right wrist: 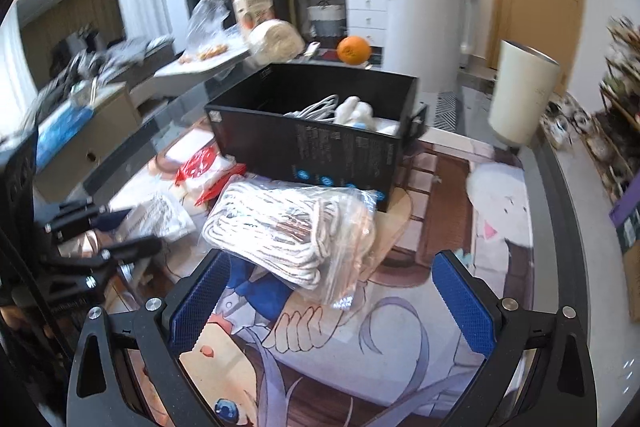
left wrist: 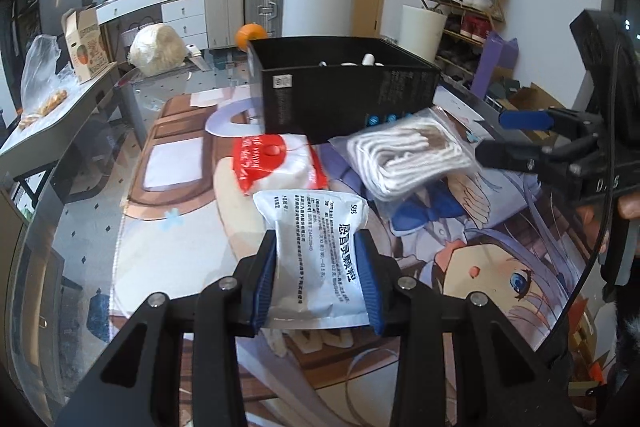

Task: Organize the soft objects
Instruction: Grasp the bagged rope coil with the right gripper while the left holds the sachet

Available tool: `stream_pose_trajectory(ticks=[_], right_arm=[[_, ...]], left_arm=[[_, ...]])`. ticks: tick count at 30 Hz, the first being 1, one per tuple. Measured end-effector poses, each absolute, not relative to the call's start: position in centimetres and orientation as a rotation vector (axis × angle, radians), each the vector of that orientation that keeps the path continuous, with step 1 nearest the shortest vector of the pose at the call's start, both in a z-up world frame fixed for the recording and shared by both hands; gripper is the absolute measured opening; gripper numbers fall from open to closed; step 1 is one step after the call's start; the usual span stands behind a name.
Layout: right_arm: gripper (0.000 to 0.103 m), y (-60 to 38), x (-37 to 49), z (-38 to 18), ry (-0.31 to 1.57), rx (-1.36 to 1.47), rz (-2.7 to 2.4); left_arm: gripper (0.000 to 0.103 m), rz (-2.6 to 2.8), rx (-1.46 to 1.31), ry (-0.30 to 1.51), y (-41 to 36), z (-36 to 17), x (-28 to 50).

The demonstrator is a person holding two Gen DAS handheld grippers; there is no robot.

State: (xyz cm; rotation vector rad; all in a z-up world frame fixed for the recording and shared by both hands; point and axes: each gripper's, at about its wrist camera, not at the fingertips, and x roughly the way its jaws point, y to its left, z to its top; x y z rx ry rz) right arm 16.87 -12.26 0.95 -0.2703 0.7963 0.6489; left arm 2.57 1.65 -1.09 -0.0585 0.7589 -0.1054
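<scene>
Slippage is the main risk: the left gripper [left wrist: 316,279] pinches the slick white sachet [left wrist: 316,251] just above the tabletop [left wrist: 168,251], well short of the black box [left wrist: 344,95], while the right gripper [right wrist: 332,299] hangs spread near the bagged rope [right wrist: 288,231].

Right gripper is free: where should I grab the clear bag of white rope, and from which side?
Probably across the near, rope-filled end of the clear plastic bag of coiled white rope, coming down from the front with the open right gripper. That bulk is thick and compressible; the far end lies close to the black open-top box, and the loose plastic at the corner would slip.
</scene>
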Motion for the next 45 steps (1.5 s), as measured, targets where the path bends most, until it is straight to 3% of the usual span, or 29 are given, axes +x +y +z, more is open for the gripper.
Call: stream_pose_trajectory(ticks=[22, 24, 29, 42, 45], right_arm=[[0.101, -3.7, 17.2, -0.4, 0.777, -0.774, 1.01], [0.098, -3.3, 17.5, -1.0, 0.799, -0.796, 1.014], [0.077, -3.8, 17.8, -1.8, 0.841, -0.788, 1.016], [0.076, -3.5, 17.4, -1.8, 0.848, -0.776, 1.046], [0.064, -3.3, 17.3, -1.9, 0.829, -0.766, 1.036]], left_arm=[[0.036, -0.073, -0.14, 0.708, 4.3, -0.3, 2.7], [0.036, -0.074, -0.141, 0.709, 4.3, -0.4, 2.8], [0.037, -0.074, -0.146, 0.711, 4.4, -0.5, 2.9], [0.037, -0.077, -0.148, 0.707, 4.2, -0.5, 2.9], [0.037, -0.073, -0.151, 0.703, 4.3, -0.4, 3.0]])
